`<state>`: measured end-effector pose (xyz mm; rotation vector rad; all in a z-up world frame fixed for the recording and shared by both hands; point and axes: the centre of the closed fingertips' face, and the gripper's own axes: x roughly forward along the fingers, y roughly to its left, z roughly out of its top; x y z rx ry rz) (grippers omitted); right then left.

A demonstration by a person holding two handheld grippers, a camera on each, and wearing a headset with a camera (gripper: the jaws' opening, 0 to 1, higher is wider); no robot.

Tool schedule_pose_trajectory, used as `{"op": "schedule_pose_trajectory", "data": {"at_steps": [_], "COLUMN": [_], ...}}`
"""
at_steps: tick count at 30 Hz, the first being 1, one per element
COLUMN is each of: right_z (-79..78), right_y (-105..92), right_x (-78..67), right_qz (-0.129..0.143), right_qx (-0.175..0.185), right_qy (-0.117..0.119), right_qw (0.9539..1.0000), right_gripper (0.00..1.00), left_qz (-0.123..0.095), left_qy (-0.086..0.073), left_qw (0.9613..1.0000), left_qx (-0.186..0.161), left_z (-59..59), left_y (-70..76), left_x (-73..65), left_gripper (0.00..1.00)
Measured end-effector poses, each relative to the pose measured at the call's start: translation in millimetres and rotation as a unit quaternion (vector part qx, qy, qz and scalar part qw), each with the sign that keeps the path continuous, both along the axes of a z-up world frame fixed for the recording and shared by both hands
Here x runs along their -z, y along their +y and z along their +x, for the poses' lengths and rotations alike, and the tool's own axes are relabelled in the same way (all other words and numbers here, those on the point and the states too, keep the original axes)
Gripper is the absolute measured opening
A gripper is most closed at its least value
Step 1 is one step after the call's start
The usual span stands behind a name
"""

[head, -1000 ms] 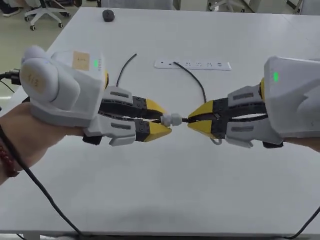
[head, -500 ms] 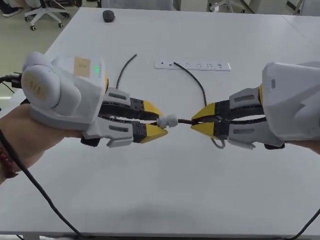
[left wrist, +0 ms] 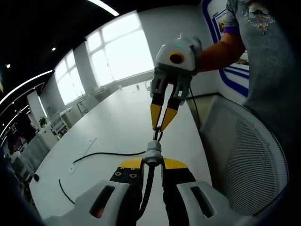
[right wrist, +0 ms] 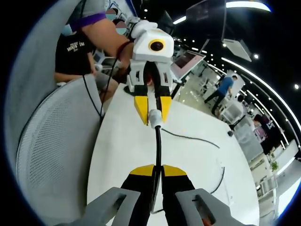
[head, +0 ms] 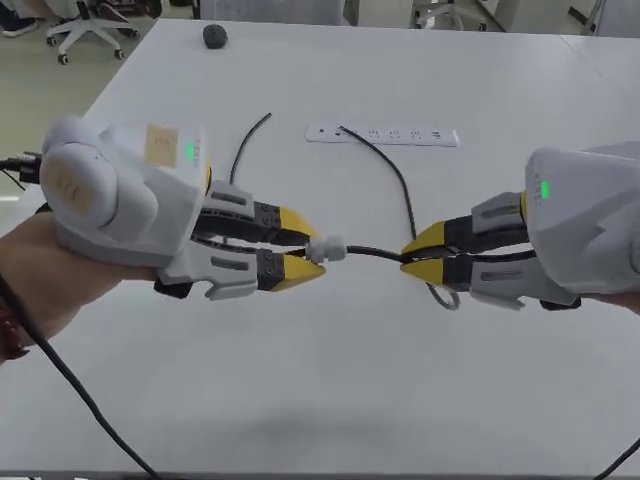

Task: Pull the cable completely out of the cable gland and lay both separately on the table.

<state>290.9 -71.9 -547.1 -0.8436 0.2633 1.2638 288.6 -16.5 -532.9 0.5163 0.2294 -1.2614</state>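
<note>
Two grippers, one cable (head: 372,253) stretched left-to-right between them.
Left gripper (head: 312,250) pinches the cable gland (head: 327,248); right gripper (head: 404,258) is clamped on the cable. The head view shows its tail trailing across the table (head: 330,380).

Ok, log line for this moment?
left tongs: shut on cable gland | right tongs: shut on cable | cable: threaded through gland, not yet out | both: held above table

The left tongs (head: 312,250), frame left, and the right tongs (head: 405,256), frame right, have bulky white shells, green lights, grey-black links and yellow tips. The left shell bears a tan label. A black lead (head: 70,380) trails lower left. The shirt (left wrist: 263,75) is grey, its sleeve (left wrist: 230,29) purple-edged.
</note>
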Motion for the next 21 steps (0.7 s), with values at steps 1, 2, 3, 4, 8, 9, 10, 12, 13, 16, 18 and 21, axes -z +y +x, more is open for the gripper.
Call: {"op": "schedule_pose_trajectory", "data": {"at_steps": [1, 2, 3, 4, 8, 9, 10, 12, 13, 16, 18, 21], "right_z": [0.3, -0.2, -0.2, 0.0, 1.5, 2.0, 2.3, 3.7, 4.6, 6.8, 7.7, 7.4], "right_y": [-1.5, -3.4, -4.6, -6.4, -15.2, -16.7, -18.4, -22.6, -24.5, -30.3, -34.1, -37.5], "right_x": [1.0, 3.1, 4.2, 5.7, 11.6, 12.3, 13.5, 16.6, 18.1, 23.9, 28.3, 33.4], "right_qz": [-0.003, -0.008, -0.010, -0.012, -0.021, -0.021, -0.023, -0.026, -0.028, -0.035, -0.040, -0.045], "right_qx": [0.001, 0.002, 0.003, 0.005, 0.016, 0.017, 0.019, 0.024, 0.027, 0.034, 0.039, 0.043], "right_qy": [-0.002, 0.001, 0.002, 0.003, 0.013, 0.012, 0.013, 0.015, 0.016, 0.021, 0.027, 0.031], "right_qw": [1.0000, 1.0000, 0.9999, 0.9999, 0.9996, 0.9996, 0.9995, 0.9992, 0.9991, 0.9986, 0.9981, 0.9976], "right_gripper": [0.00, 0.00, 0.00, 0.00, 0.00, 0.00, 0.00, 0.00, 0.00, 0.00, 0.00, 0.00], "left_qz": [0.001, 0.000, 0.001, 0.001, 0.003, 0.003, 0.004, 0.005, 0.006, 0.007, 0.007, 0.008], "left_qy": [0.000, 0.000, 0.000, 0.000, -0.001, 0.000, -0.002, -0.002, -0.002, -0.002, -0.002, -0.003], "left_qw": [1.0000, 1.0000, 1.0000, 1.0000, 1.0000, 1.0000, 1.0000, 1.0000, 0.9999, 0.9999, 0.9999, 0.9999], "left_qx": [0.001, 0.002, 0.003, 0.004, 0.006, 0.006, 0.006, 0.008, 0.007, 0.008, 0.008, 0.009], "left_z": [-0.4, -0.9, -1.1, -1.4, -2.1, -2.4, -2.1, -2.1, -1.8, -1.6, -1.9, -2.5], "left_y": [-0.2, -0.6, -0.8, -1.0, -1.3, -1.3, -1.0, -0.8, -0.5, -0.5, -0.7, -0.8], "left_x": [0.4, 0.8, 1.2, 1.8, 3.3, 3.5, 3.8, 4.6, 5.3, 6.1, 6.8, 7.8], "left_gripper": [0.15, 0.15, 0.15, 0.15, 0.15, 0.15, 0.15, 0.15, 0.15, 0.15, 0.15, 0.15]}}
